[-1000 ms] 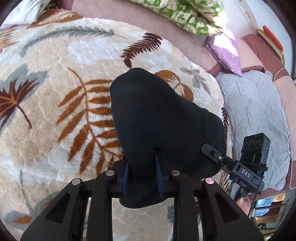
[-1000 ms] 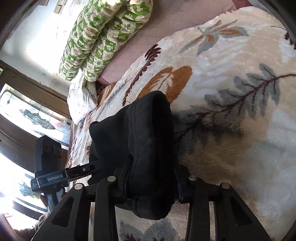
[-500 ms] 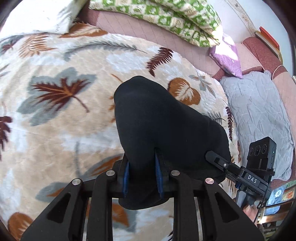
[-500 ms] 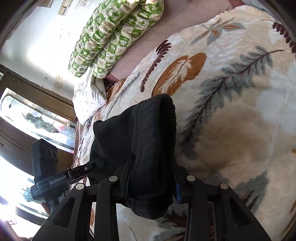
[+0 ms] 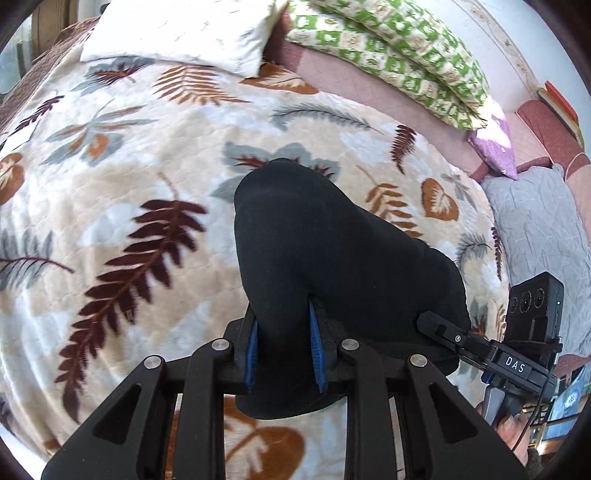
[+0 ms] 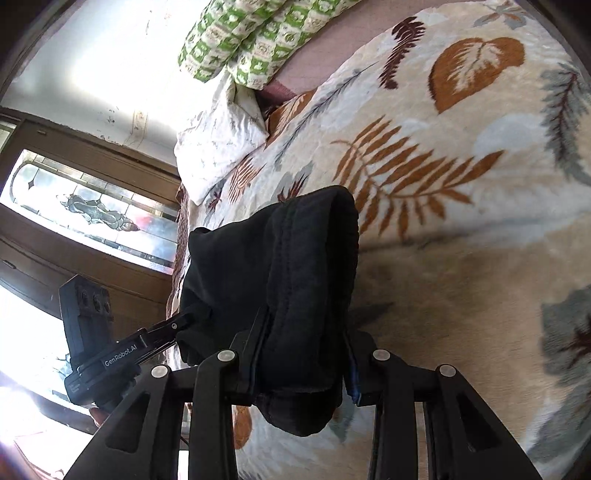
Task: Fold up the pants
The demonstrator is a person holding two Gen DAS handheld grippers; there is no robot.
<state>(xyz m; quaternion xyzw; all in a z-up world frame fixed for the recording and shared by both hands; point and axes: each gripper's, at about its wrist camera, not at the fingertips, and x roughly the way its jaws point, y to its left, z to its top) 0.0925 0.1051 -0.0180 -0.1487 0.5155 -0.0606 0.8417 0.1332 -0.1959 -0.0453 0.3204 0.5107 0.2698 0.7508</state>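
The black pants (image 5: 325,258) are bunched into a thick folded bundle and held up above the leaf-print blanket (image 5: 122,192). My left gripper (image 5: 283,343) is shut on one end of the bundle, blue pads pressed into the cloth. My right gripper (image 6: 303,354) is shut on the other end, where the seamed black cloth (image 6: 291,273) hangs over the fingers. Each gripper shows in the other's view: the right one (image 5: 480,350) at the lower right, the left one (image 6: 122,354) at the lower left.
The blanket (image 6: 461,221) covers the bed. A white pillow (image 5: 184,29) and a green patterned quilt (image 5: 399,55) lie at the far edge. A purple cushion (image 5: 495,147) and a grey quilted pad (image 5: 546,229) lie to the right. A wooden door with glass (image 6: 85,210) stands to the left.
Both grippers have carried the pants bundle across the blanket toward the pillow end of the bed. The grips on the cloth have not changed.
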